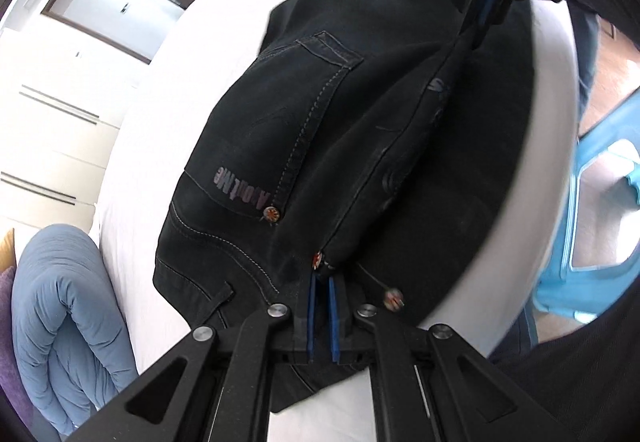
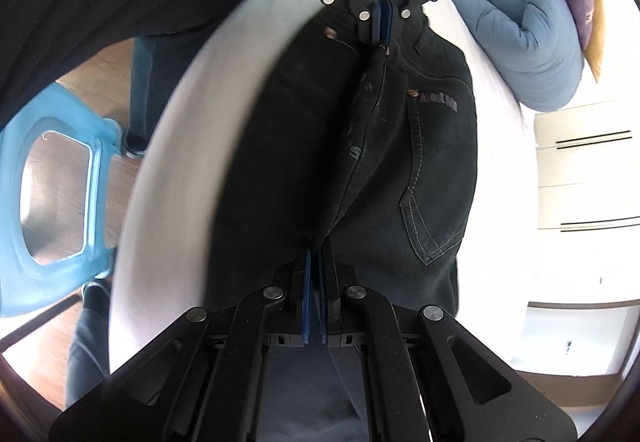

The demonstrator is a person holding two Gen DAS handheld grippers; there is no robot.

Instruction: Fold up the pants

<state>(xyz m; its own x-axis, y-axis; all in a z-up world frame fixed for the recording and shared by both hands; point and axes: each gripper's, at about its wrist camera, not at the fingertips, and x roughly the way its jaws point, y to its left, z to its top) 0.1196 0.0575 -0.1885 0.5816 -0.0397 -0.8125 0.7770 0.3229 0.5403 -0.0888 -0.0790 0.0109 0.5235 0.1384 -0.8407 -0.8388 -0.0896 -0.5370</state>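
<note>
Left wrist view: at lower left a blue duvet [image 1: 60, 322] lies at the edge of a white bed [image 1: 152, 146]. Black pants [image 1: 288, 130] are spread across the centre of the frame, back pocket up. At bottom centre the left claw [image 1: 322, 316] is pressed together, pinching a raised ridge of the pants by a rivet. At upper right the right claw [image 1: 486, 8] pinches the far end of that same ridge. A blue stool [image 1: 592, 226] stands at far right

Right wrist view: the stool [image 2: 48, 186] is at left. The right claw [image 2: 316, 302] at bottom centre is pinched on the pants [image 2: 432, 162]; the left claw [image 2: 380, 18] faces it at top centre

To fold well, I judge both claws should lift together, keep the ridge taut, and carry it evenly sideways so the halves land flat, edges matched
</note>
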